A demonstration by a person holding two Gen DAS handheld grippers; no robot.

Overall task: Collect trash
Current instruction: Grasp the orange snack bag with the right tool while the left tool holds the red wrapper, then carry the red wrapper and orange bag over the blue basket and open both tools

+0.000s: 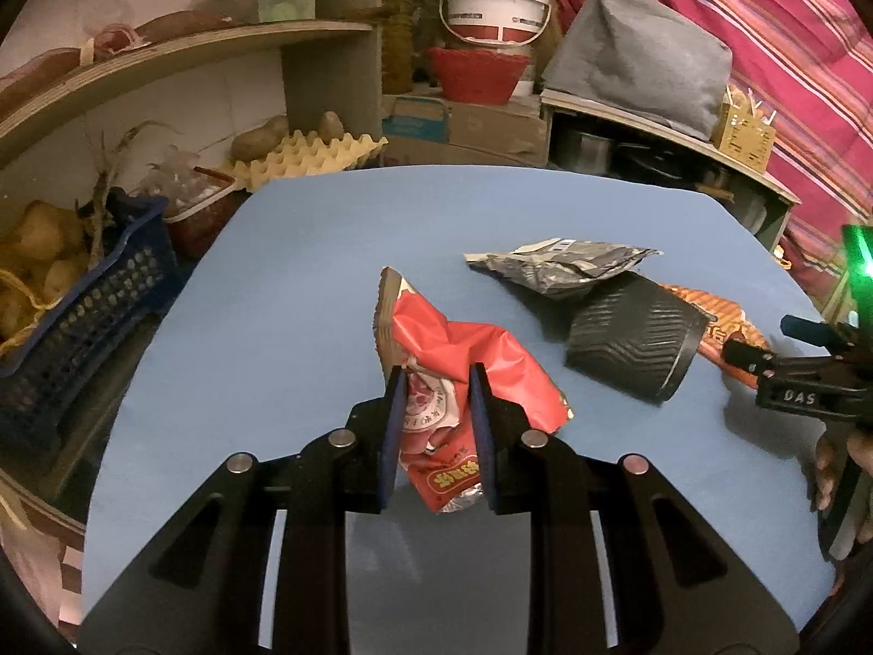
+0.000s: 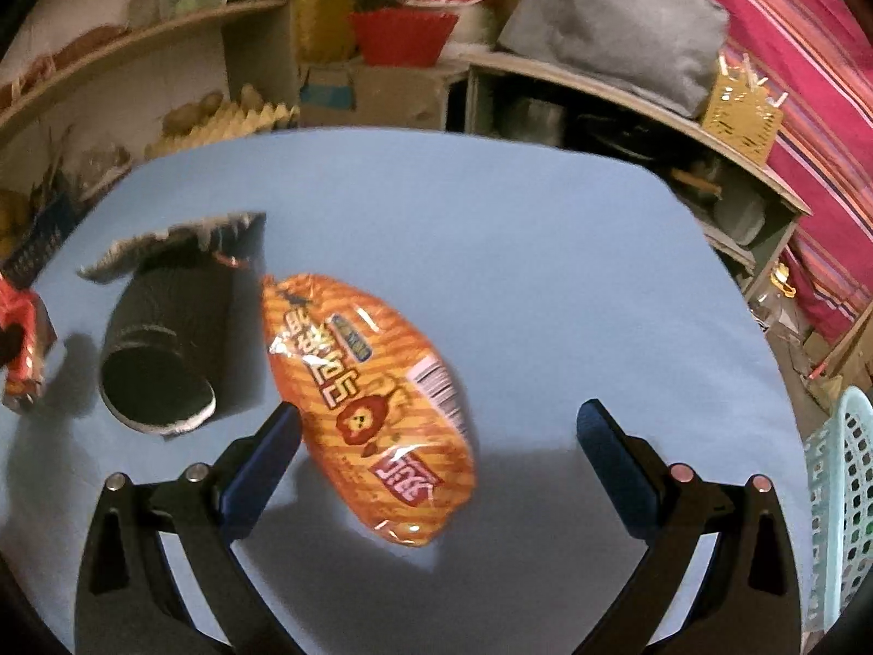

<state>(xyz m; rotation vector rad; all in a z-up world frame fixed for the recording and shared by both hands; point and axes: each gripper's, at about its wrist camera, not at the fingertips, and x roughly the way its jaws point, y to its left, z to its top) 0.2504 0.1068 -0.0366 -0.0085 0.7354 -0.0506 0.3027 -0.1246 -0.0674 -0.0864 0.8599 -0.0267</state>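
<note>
Black cup just beside orange packet

The tabletop lies bare across the upper and right of the right wrist frame; at left, a black cup and orange packet crowd together.

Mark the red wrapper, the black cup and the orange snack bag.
red wrapper [image 1: 464,349]: left wrist view, on its crumpled red middle above the pads.
black cup [image 1: 633,338]: left wrist view, on its ribbed side wall.
orange snack bag [image 2: 371,404]: right wrist view, on the lion print at mid-bag.
</note>
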